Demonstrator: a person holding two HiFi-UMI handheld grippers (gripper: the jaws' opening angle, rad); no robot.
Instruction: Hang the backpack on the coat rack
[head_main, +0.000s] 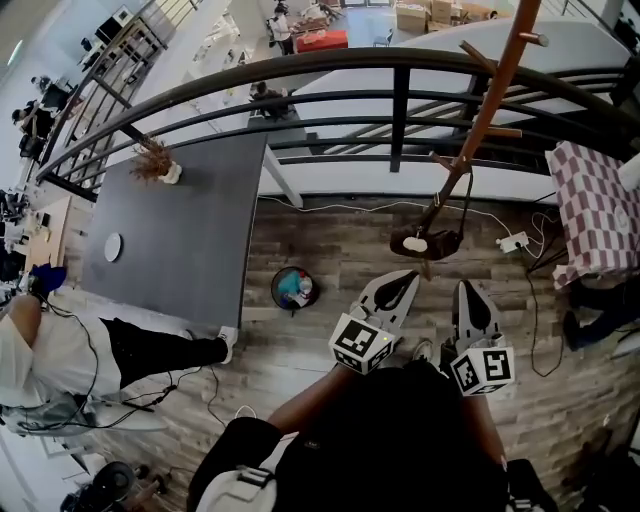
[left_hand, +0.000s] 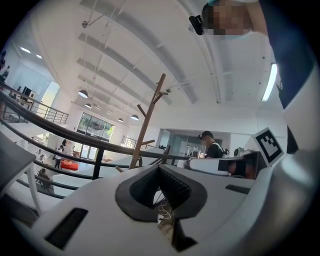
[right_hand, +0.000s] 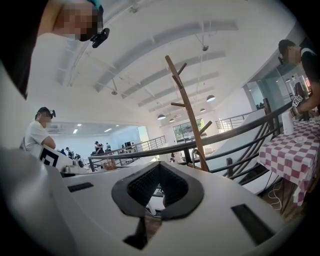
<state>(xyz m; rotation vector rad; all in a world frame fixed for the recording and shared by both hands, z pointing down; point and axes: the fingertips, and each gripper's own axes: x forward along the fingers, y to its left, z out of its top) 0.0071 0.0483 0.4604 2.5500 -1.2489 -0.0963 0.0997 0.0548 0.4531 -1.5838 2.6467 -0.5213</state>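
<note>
The coat rack (head_main: 480, 120) stands on the wooden floor (head_main: 330, 250) just inside a dark curved railing (head_main: 400, 60). Its bare wooden stem leans up past the rails, and its foot is ahead of both grippers. A thin white cable runs along the floor behind the foot to a white power strip (head_main: 513, 242) on the right. Past that is a table under a red-checked cloth (head_main: 595, 210).

To the left is a long dark table (head_main: 190, 230) with a small dried plant (head_main: 155, 160) near its far end. Another person (head_main: 60, 350) sits at its near side. By the table's corner a round dark bin (head_main: 294, 288) sits on the floor, holding something blue-green and something reddish.

The left gripper (head_main: 410, 275) and right gripper (head_main: 467, 288) are held side by side close to the body, pointing toward the rack and well short of it. Each has its jaws pressed together at the tips with nothing between them. I cannot pick out the backpack in any view.
</note>
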